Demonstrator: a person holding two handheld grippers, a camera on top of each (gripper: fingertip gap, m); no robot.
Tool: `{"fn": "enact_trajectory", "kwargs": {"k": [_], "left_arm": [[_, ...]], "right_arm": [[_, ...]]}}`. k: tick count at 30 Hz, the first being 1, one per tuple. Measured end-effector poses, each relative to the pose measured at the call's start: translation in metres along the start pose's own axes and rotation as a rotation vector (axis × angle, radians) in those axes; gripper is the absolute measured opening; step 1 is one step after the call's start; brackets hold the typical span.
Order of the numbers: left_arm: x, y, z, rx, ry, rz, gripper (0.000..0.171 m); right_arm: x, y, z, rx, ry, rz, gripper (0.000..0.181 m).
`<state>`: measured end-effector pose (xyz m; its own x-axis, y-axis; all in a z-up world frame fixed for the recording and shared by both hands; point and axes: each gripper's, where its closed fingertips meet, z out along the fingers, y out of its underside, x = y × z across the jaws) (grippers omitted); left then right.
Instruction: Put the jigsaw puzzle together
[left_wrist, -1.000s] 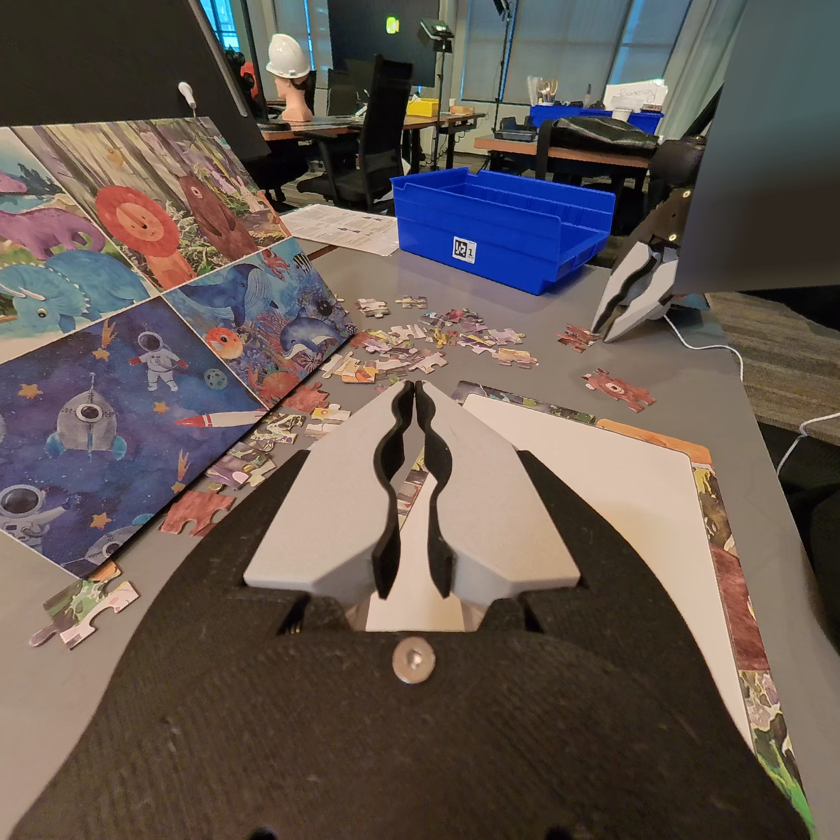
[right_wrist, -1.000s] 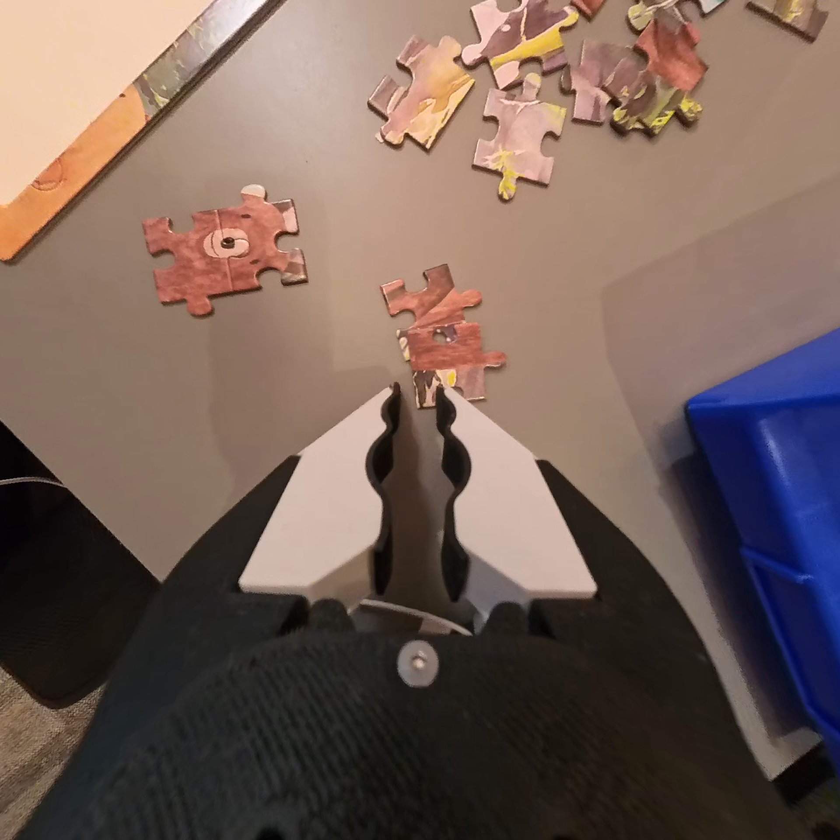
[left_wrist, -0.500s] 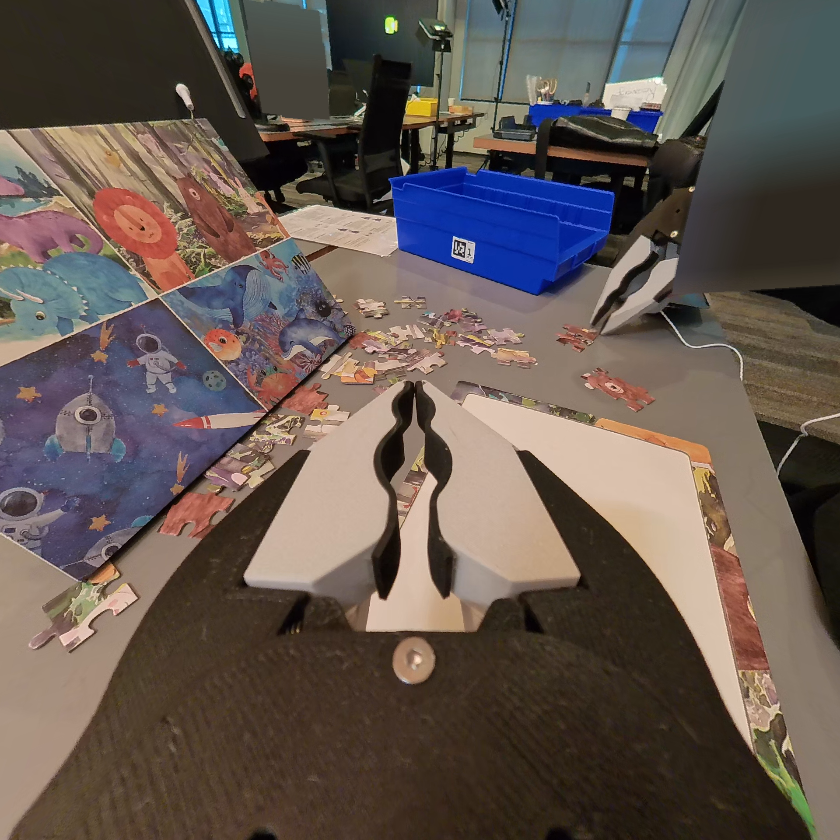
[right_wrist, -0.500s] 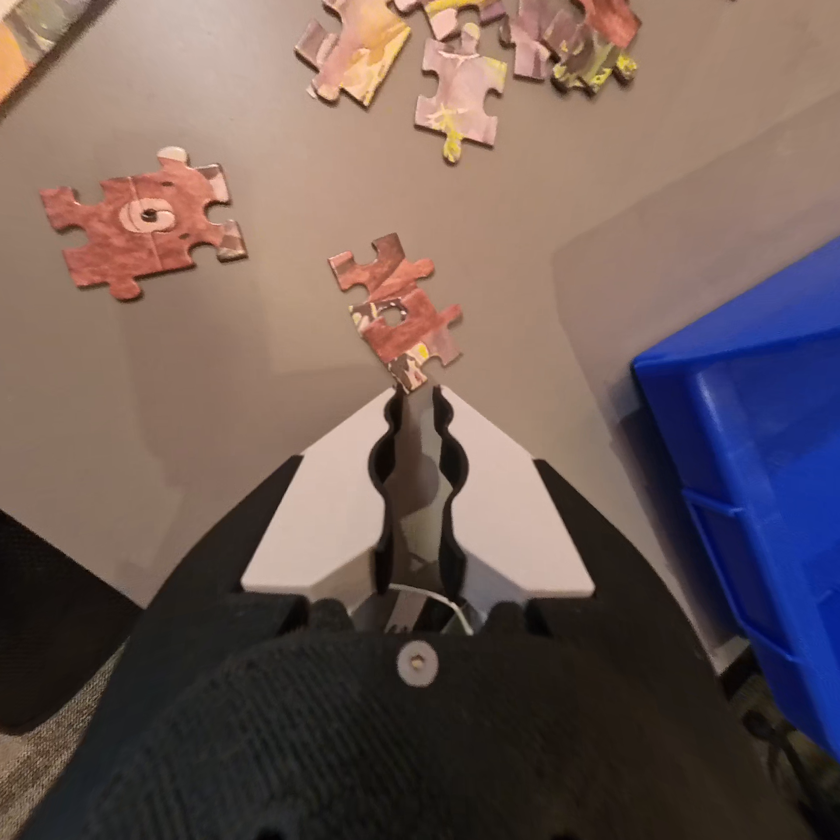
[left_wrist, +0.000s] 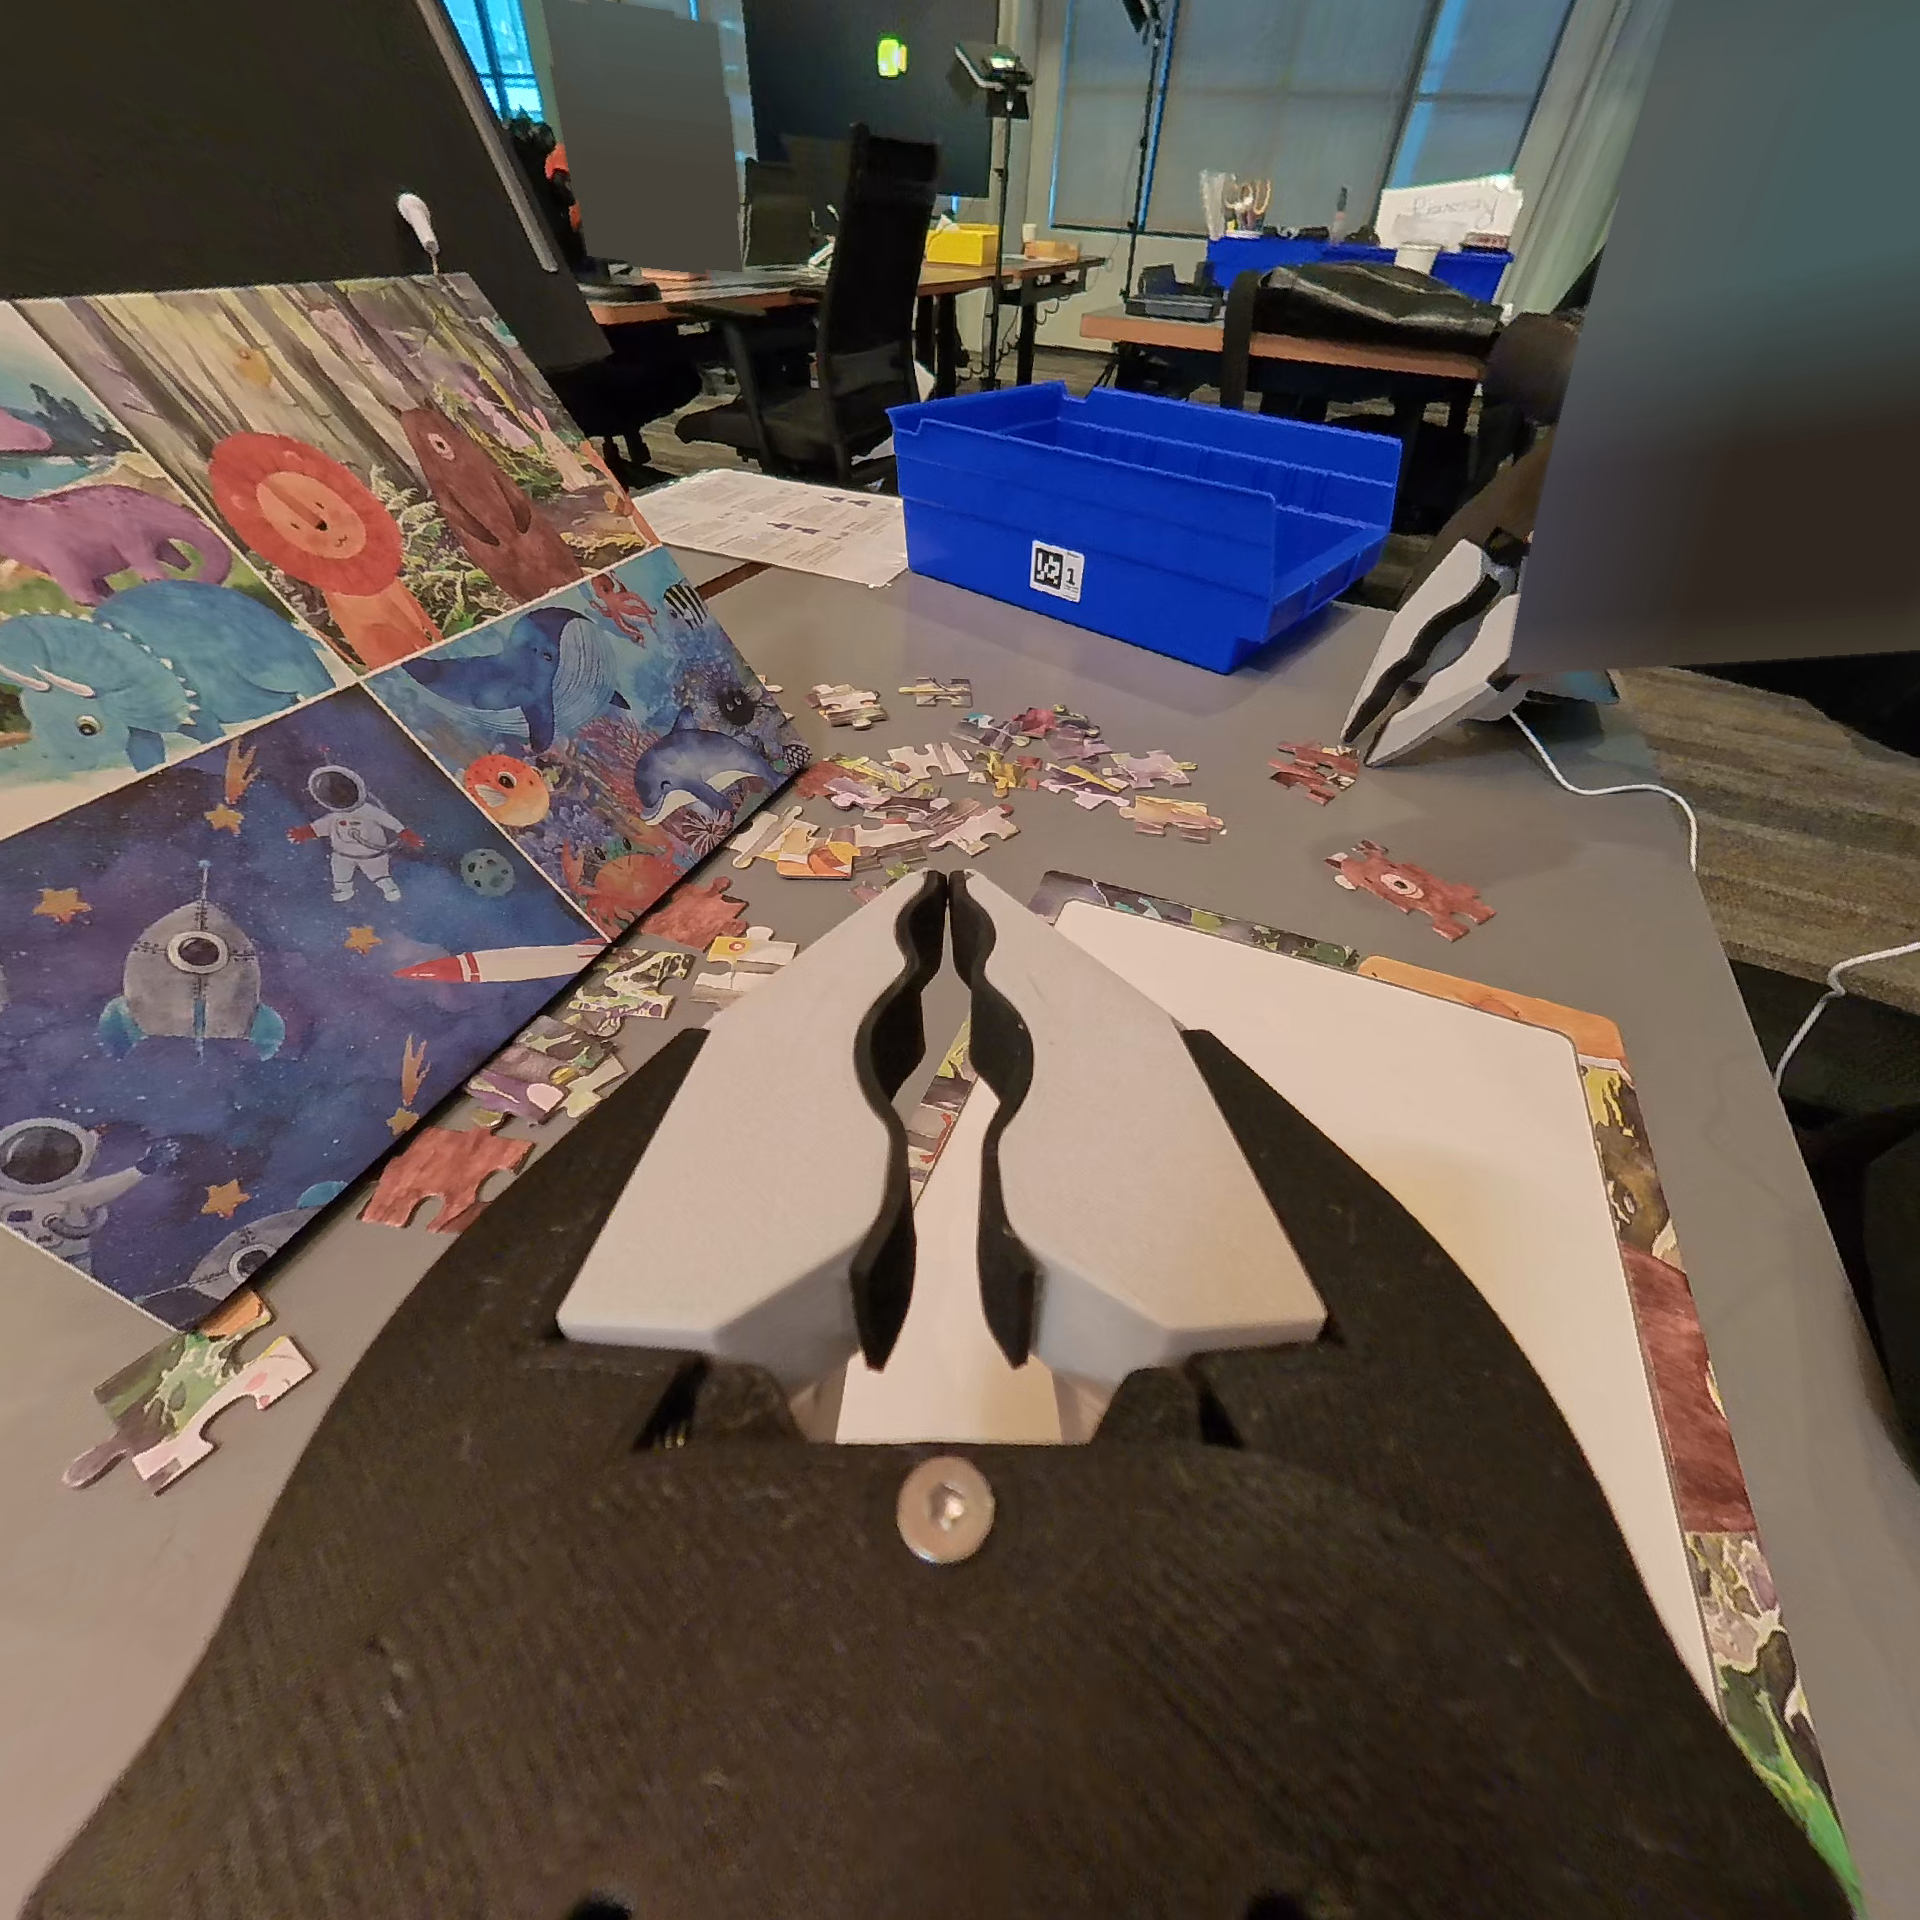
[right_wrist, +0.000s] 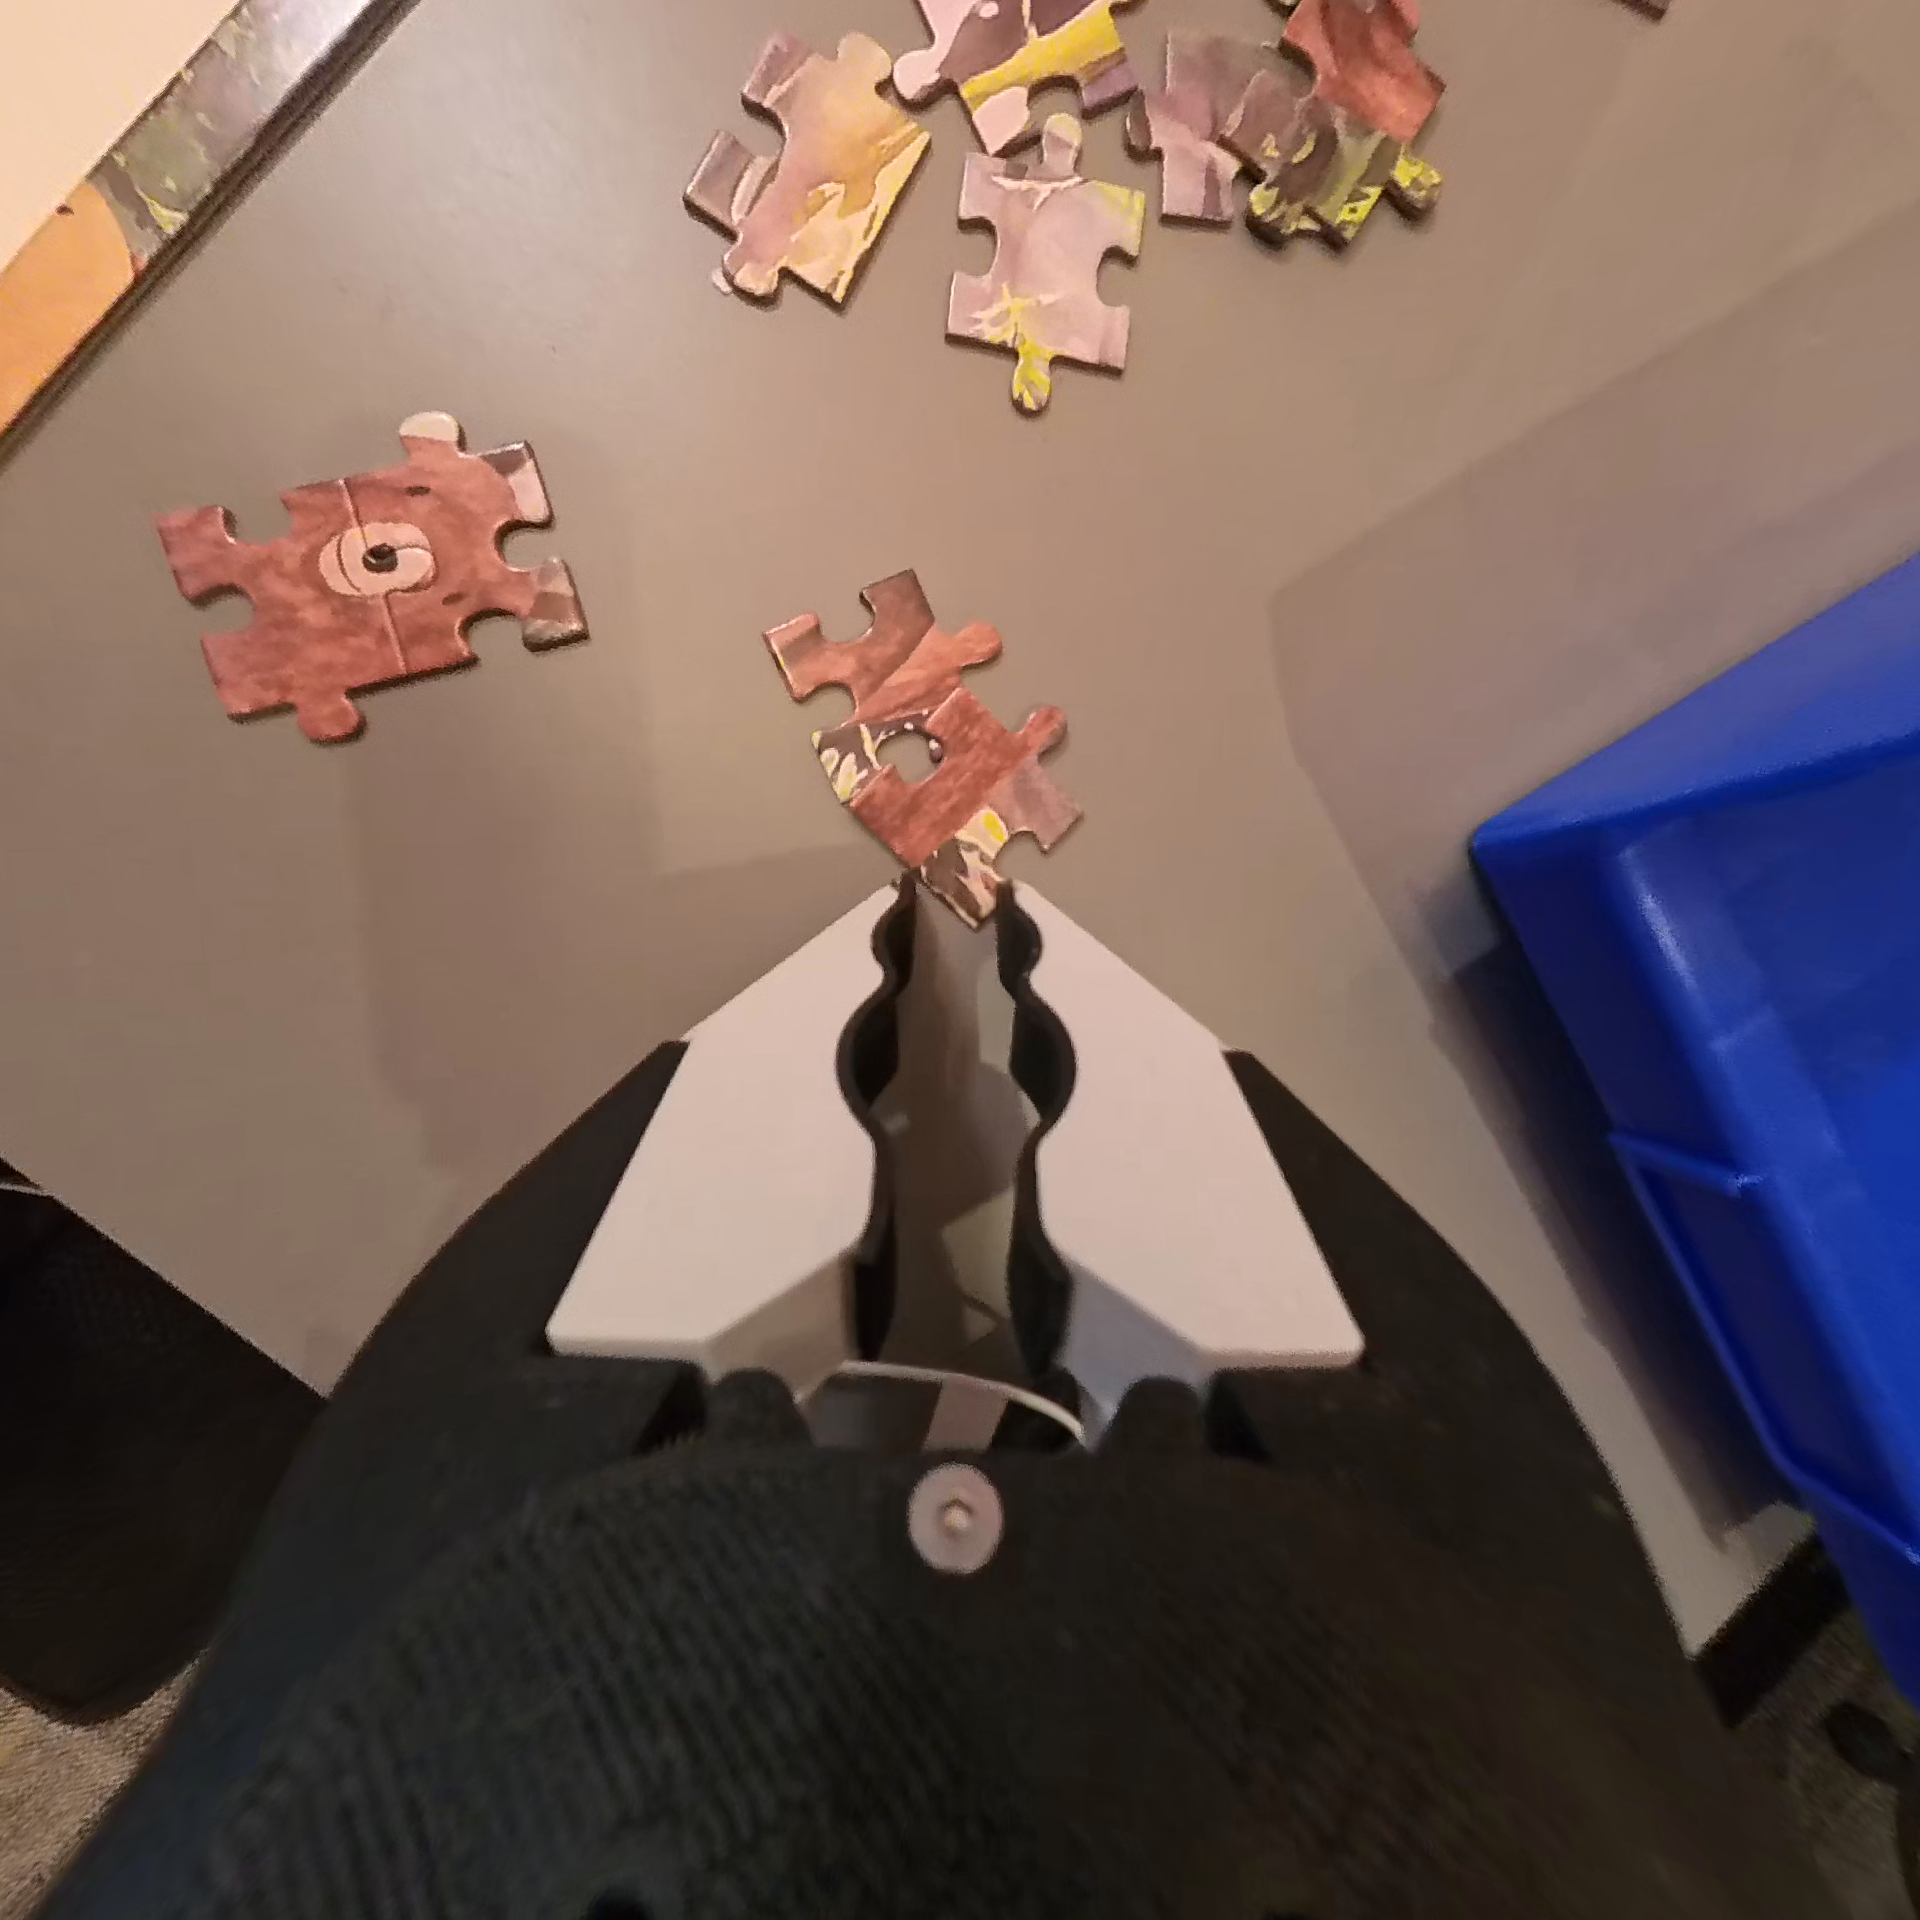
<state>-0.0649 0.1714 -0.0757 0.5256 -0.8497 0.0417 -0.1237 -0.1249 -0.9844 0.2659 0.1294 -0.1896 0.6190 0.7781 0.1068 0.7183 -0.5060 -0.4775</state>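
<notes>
Right wrist view has the right gripper (right_wrist: 954, 896) pinching a corner tab of the joined brown pieces (right_wrist: 927, 727) — they stick out straight ahead of the tips over the table (right_wrist: 520, 935). Puzzle frame (right_wrist: 135, 197) lies up and to the left, so that's the carry direction, I'd guess. Left gripper (left_wrist: 948, 889) — closed, empty — hovers over the frame.

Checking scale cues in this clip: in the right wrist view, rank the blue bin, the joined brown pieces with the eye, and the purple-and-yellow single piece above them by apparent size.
1. blue bin, largest though cut off by the frame edge.
2. joined brown pieces with the eye.
3. purple-and-yellow single piece, smallest; it lies farther from the camera, so the gap from the brown pair may be overstated.
</notes>
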Motion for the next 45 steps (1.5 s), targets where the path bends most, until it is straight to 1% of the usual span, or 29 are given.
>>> {"fn": "enact_trajectory", "kwargs": {"k": [2,7,10,13,15,18,24,35,45], "left_arm": [[0.000,0.000,0.000,0.001,-0.002,0.000,0.000],[0.000,0.000,0.000,0.000,0.000,0.000,0.000],[0.000,0.000,0.000,0.000,0.000,0.002,0.000],[0.000,-0.001,-0.001,0.003,-0.002,0.003,0.000],[0.000,-0.001,-0.001,0.005,-0.002,0.002,0.000],[0.000,-0.001,-0.001,0.003,-0.001,0.003,0.000],[0.000,0.000,-0.001,0.001,-0.002,0.001,0.000],[0.000,-0.001,-0.001,0.003,-0.003,0.002,0.000],[0.000,-0.001,-0.001,0.003,-0.002,0.004,0.000]], "right_arm": [[-0.003,-0.002,0.000,-0.004,-0.010,-0.004,0.011],[-0.010,-0.008,0.001,-0.009,-0.024,-0.024,0.013],[-0.017,-0.013,0.001,0.010,-0.061,-0.017,0.013],[-0.015,-0.013,0.000,0.005,-0.042,-0.027,0.013],[-0.010,-0.012,-0.001,0.007,-0.025,-0.026,0.017],[-0.002,-0.012,-0.002,0.025,-0.009,0.023,0.024],[-0.003,-0.012,0.006,0.036,0.004,0.109,0.035],[0.001,-0.008,0.008,0.054,-0.040,0.151,0.030],[0.004,-0.008,0.007,0.057,-0.020,0.167,0.019]]}}
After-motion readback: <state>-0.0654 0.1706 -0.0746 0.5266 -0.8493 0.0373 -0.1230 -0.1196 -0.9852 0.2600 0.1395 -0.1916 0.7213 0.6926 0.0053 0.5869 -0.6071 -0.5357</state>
